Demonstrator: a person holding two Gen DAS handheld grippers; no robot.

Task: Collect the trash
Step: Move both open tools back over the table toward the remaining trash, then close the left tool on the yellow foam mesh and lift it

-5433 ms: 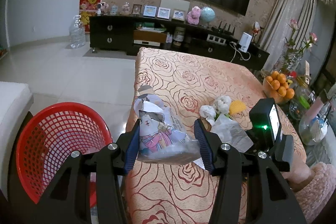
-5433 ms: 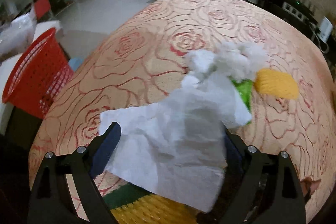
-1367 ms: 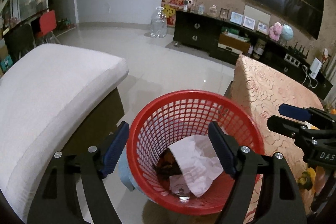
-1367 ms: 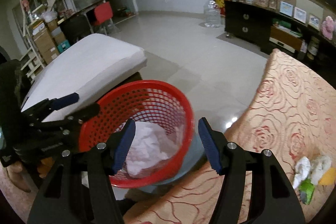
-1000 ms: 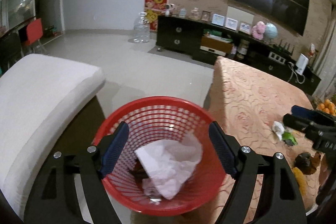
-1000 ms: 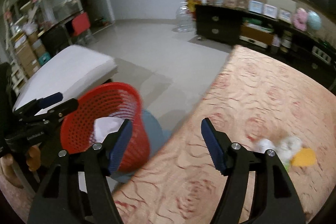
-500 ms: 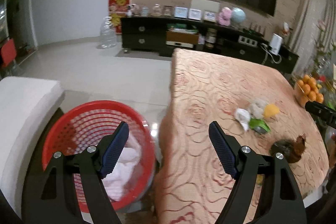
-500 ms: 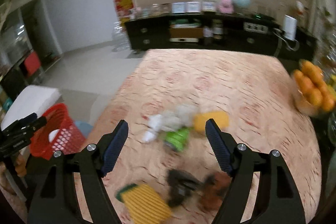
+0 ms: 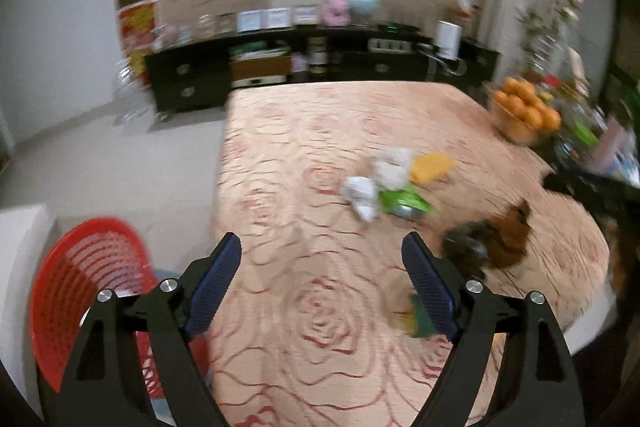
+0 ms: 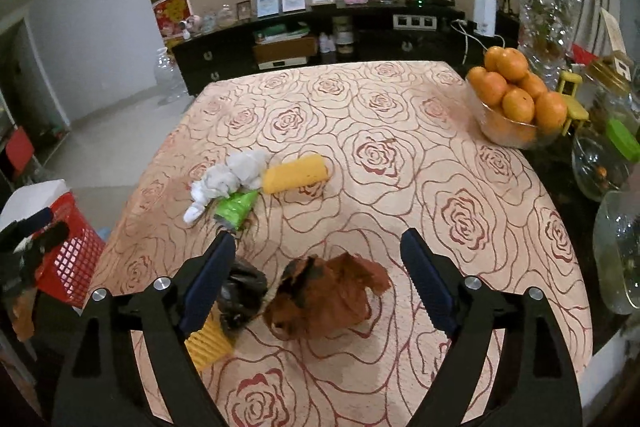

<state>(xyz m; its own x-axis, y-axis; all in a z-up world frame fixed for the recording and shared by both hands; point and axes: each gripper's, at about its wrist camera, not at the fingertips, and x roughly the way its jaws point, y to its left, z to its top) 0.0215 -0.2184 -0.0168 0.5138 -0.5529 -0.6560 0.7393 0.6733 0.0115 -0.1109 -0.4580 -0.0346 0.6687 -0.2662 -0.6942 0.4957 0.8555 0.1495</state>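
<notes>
Trash lies on the rose-patterned tablecloth [image 10: 400, 155]: crumpled white tissues [image 10: 228, 181], a green wrapper [image 10: 236, 207], a yellow sponge-like piece [image 10: 296, 173], a crumpled brown paper [image 10: 324, 297], a black crumpled bag [image 10: 242, 293] and a yellow ribbed piece [image 10: 208, 345]. My right gripper [image 10: 320, 279] is open and empty, with the brown paper between its fingers' lines. My left gripper [image 9: 320, 283] is open and empty above the table's near edge. The red basket [image 9: 84, 291] stands on the floor at the lower left; it also shows in the right wrist view [image 10: 68, 251].
A glass bowl of oranges [image 10: 516, 103] stands at the table's right side, with glass jars [image 10: 600, 163] and a vase [image 10: 552, 11] beyond it. A dark TV cabinet [image 10: 320, 39] runs along the far wall. A white cushioned seat [image 9: 20, 227] is beside the basket.
Both grippers have swung from over the red basket back to the table. The white paper and printed bag held earlier now lie in the basket. Both grippers stay open.
</notes>
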